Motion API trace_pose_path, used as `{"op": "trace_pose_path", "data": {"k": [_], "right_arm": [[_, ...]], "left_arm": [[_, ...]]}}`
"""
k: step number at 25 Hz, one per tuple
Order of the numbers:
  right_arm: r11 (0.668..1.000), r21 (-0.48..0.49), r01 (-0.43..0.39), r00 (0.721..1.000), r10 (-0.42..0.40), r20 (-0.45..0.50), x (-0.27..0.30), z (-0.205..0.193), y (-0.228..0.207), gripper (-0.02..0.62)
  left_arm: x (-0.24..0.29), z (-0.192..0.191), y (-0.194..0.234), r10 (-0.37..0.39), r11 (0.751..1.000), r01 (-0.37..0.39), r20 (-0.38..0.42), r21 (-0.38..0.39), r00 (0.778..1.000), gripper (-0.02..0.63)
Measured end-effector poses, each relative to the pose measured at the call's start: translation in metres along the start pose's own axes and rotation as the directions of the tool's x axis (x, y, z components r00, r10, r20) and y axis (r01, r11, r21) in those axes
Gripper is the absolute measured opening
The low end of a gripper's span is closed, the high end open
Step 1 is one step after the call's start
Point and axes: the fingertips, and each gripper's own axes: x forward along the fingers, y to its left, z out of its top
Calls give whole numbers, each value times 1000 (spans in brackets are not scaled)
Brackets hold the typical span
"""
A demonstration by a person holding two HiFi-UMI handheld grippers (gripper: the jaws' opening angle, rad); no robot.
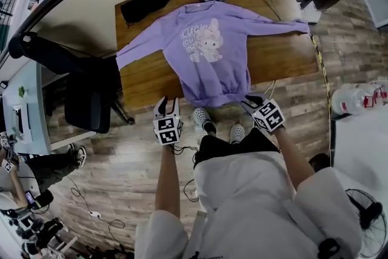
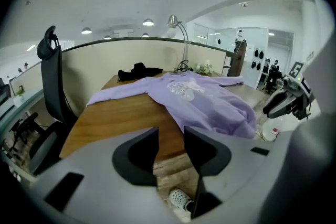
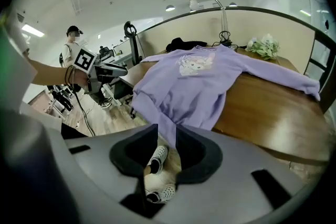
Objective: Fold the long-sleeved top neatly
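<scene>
While the top (image 1: 212,48) lies spread and fully unfolded on the table (image 1: 145,77), hem over its near edge, left gripper (image 1: 168,105) and right gripper (image 1: 250,102) hang just off that edge, jaws parted, gripping nothing.

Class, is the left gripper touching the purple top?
Apart. In the left gripper view the left gripper has open jaws framing only table and floor; the purple top lies further right.

Head view looks steeply down; both gripper views face the shared table (image 1: 145,79) from low nearby.
</scene>
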Motion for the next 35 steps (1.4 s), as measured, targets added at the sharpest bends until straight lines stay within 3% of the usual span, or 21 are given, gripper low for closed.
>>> {"op": "trace_pose_path", "data": {"k": [6, 11, 14, 17, 19, 23, 25, 26, 35], "right_arm": [[999, 15, 40, 999, -41, 29, -2, -43, -21, 141], [990, -68, 125, 992, -123, 29, 28, -75, -23, 207], [968, -137, 210, 978, -205, 48, 47, -76, -31, 274], [943, -151, 295, 955, -289, 63, 59, -73, -38, 293], [929, -128, 347, 937, -339, 82, 60, -69, -41, 269], [904, -102, 416, 903, -398, 159, 45, -52, -52, 42], [911, -52, 410, 897, -392, 205, 29, -44, -54, 29], [915, -25, 402, 897, -388, 214, 18, -41, -53, 28], [962, 46, 270, 928, -273, 254, -48, -26, -45, 25]], "left_arm": [[-8, -61, -64, 18, 999, -18, -19, 33, 1000, 173], [2, -114, -95, 6, 1000, -5, -89, 19, 996, 215], [26, -122, -107, 29, 999, -27, -77, 28, 997, 247], [48, -116, -112, 70, 997, -71, -39, -11, 997, 267], [55, -111, -108, 115, 992, -116, -19, -38, 993, 268], [66, -103, -92, 201, 979, -202, -23, -39, 979, 249], [61, -100, -85, 216, 976, -216, -15, -24, 976, 95], [54, -99, -81, 219, 975, -219, -8, -20, 976, 66], [-24, -66, -57, 246, 969, -247, 63, 15, 967, 40]]}}
